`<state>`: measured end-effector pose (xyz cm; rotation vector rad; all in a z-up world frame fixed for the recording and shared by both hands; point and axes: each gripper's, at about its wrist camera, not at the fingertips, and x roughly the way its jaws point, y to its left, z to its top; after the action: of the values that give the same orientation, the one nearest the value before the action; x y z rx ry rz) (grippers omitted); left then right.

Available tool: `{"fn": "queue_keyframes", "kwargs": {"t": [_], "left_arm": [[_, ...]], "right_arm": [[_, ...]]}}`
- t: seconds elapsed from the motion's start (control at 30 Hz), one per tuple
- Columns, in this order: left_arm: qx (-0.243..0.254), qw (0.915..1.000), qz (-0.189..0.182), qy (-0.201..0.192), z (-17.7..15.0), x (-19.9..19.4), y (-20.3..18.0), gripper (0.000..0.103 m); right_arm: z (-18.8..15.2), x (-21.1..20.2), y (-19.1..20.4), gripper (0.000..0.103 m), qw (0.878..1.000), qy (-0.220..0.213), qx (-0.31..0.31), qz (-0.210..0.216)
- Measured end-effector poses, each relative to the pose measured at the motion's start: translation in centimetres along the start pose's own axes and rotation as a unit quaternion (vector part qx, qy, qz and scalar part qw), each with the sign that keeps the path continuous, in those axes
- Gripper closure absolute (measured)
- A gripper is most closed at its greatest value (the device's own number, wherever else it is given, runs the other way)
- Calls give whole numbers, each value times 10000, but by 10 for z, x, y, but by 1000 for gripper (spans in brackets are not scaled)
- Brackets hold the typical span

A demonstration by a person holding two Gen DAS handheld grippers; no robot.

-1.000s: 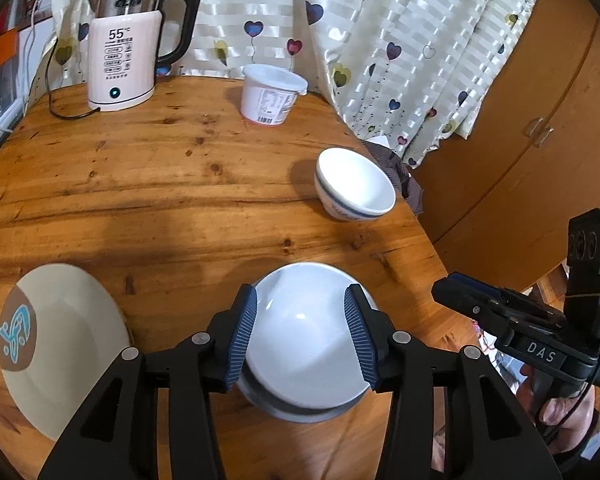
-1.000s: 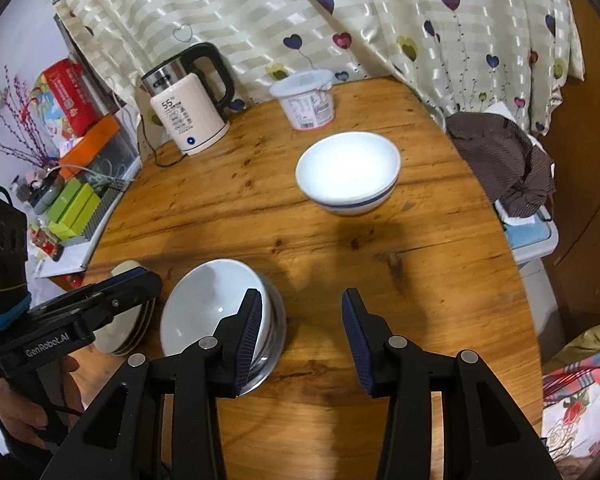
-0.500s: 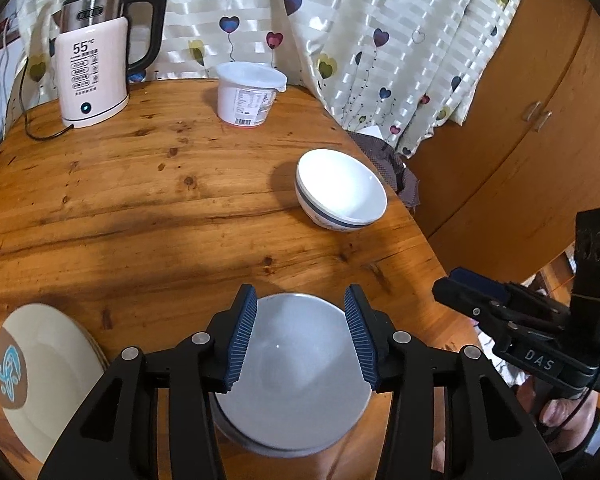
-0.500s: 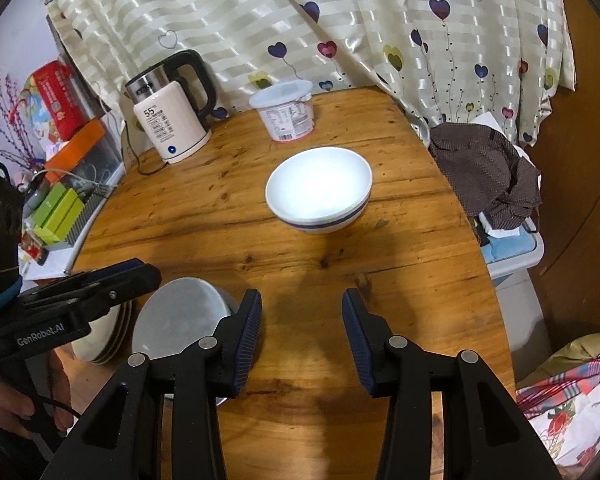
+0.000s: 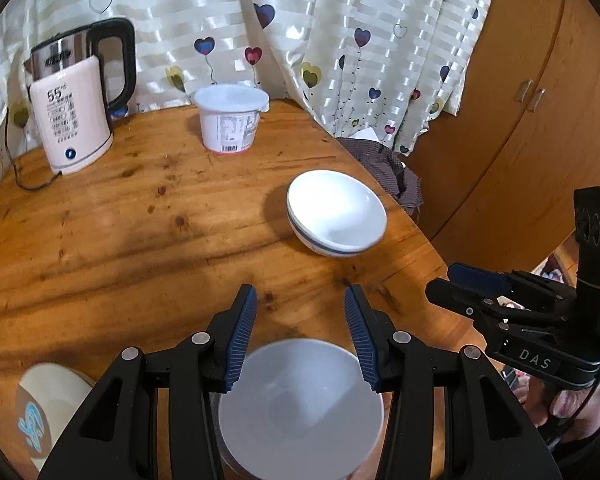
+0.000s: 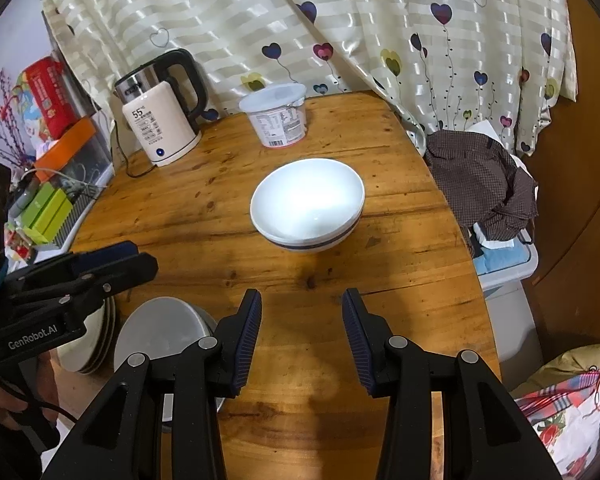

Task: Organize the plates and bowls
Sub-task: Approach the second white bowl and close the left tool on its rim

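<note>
Beyond the empty, half-spread right tongs [image 6: 302, 308] sit stacked white bowls [image 6: 306, 204].

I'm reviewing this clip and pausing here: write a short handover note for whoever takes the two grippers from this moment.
Left gripper: fingers apart, holding nothing, above the near bowl.
Right gripper: fingers apart, empty, over bare table, pointing toward the blue-banded bowls.

Where things are: near bowl sits in a stack at the table's front edge; cream plates are stacked beside it; blue-banded bowls, apparently two nested, stand apart mid-table.

Done: plates stacked, near bowl stacked.
Left: probably bring the blue-banded bowls over to the near stack. Kettle and tub are not part of the job.
</note>
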<state>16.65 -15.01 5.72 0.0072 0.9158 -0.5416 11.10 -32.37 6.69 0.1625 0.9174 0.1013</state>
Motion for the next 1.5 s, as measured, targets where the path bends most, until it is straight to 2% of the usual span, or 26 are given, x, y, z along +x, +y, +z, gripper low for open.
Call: {"fn": "queue_keyframes", "kwargs": {"t": [0.3, 0.5, 0.67, 1.07, 1.4, 1.5], "left_arm": [[130, 9995, 267, 131, 15, 19, 1, 56], [177, 9992, 320, 188, 27, 32, 3, 56], [212, 9989, 342, 241, 35, 42, 4, 56], [289, 9985, 150, 437, 51, 66, 4, 56], [49, 9965, -251, 791, 64, 85, 14, 56], [-157, 9960, -312, 828, 66, 95, 19, 56]], "right_arm": [[12, 11, -9, 61, 10000, 15, 71, 3], [21, 20, -19, 61, 9997, 109, 201, -19], [29, 25, -28, 54, 9996, 72, 271, -59], [48, 44, -44, 53, 9989, 156, 444, 69], [55, 65, -60, 54, 9964, 339, 728, 262], [57, 72, -66, 59, 9952, 406, 837, 316]]}}
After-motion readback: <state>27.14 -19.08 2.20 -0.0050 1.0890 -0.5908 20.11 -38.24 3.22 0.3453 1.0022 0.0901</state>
